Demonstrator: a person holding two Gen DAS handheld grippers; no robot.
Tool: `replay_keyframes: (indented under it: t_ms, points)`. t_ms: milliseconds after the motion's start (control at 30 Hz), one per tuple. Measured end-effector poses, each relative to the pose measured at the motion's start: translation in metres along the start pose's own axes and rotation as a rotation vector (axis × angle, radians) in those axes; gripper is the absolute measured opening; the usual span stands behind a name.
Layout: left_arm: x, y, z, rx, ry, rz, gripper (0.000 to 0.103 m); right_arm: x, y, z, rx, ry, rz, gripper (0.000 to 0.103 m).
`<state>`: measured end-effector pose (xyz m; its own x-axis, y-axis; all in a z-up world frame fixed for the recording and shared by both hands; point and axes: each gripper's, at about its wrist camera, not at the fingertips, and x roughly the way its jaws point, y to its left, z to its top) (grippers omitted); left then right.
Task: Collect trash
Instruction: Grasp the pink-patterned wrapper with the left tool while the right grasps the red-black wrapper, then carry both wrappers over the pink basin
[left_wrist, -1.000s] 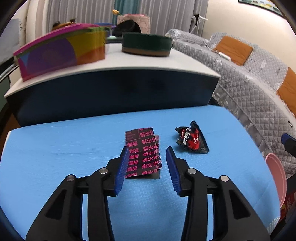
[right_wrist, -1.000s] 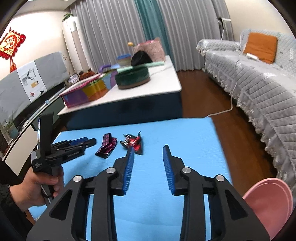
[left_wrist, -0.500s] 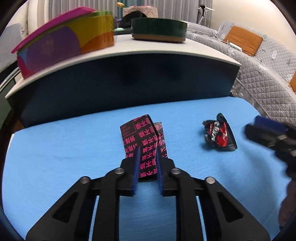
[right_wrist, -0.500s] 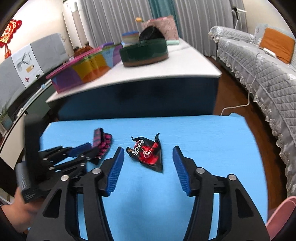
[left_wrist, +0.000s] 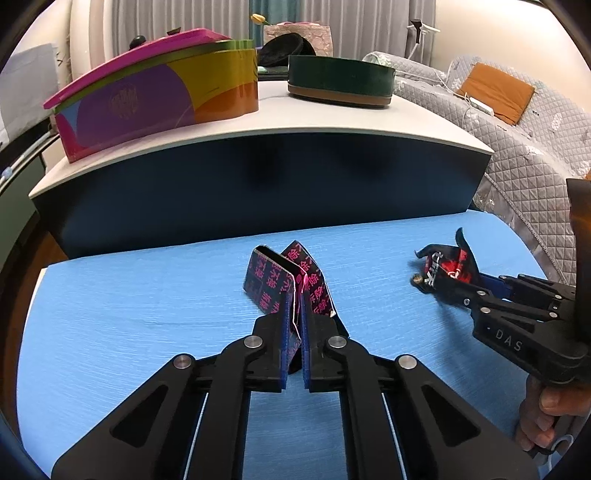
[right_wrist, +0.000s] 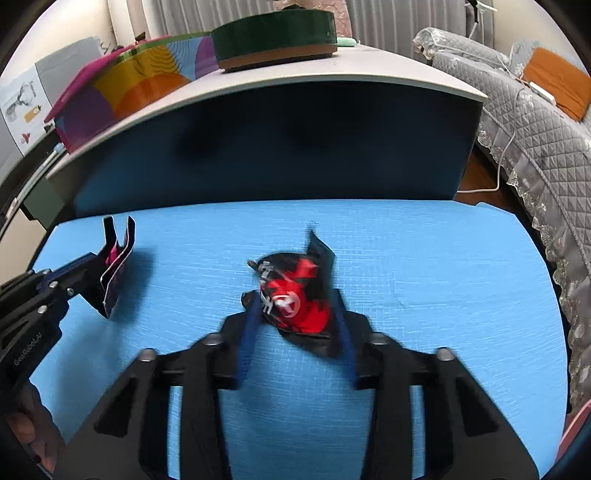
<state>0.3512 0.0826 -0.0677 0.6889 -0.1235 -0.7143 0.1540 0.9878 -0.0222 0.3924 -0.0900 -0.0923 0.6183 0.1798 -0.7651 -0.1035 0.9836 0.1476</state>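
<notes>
A black wrapper with pink print (left_wrist: 269, 280) stands folded up off the blue table cover (left_wrist: 110, 295), and my left gripper (left_wrist: 294, 306) is shut on its near edge. In the right wrist view the same wrapper (right_wrist: 118, 266) hangs from the left gripper (right_wrist: 101, 280) at the left. A crumpled red and black wrapper (right_wrist: 291, 295) lies mid-cover between the pads of my right gripper (right_wrist: 295, 310). Its jaws are closing, and the pads touch both sides of the wrapper. The left wrist view shows the right gripper (left_wrist: 436, 286) on that wrapper (left_wrist: 448, 266).
Behind the cover stands a dark blue cabinet with a white top (left_wrist: 258, 177), carrying a colourful box (left_wrist: 147, 96) and a green round tin (left_wrist: 340, 81). A grey quilted sofa (left_wrist: 535, 147) runs along the right. A pink rim (right_wrist: 576, 424) shows at lower right.
The left jaws closed on the pink-print wrapper and folded it upright. The right gripper came down and forward to the red wrapper, spread wide, then narrowed around it.
</notes>
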Motion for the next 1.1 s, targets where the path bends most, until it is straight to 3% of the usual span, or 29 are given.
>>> replay_keyframes:
  t_ms: [333,1100]
  points:
    - [-0.030,-0.011,0.002,0.003,-0.053,-0.002,0.004,-0.045,-0.004,-0.003,-0.021,-0.051,0.018,0.025]
    - [-0.157,-0.066,-0.020,-0.059,-0.175,-0.025,0.004,-0.251,-0.038,-0.042,-0.104,-0.252,-0.022,0.025]
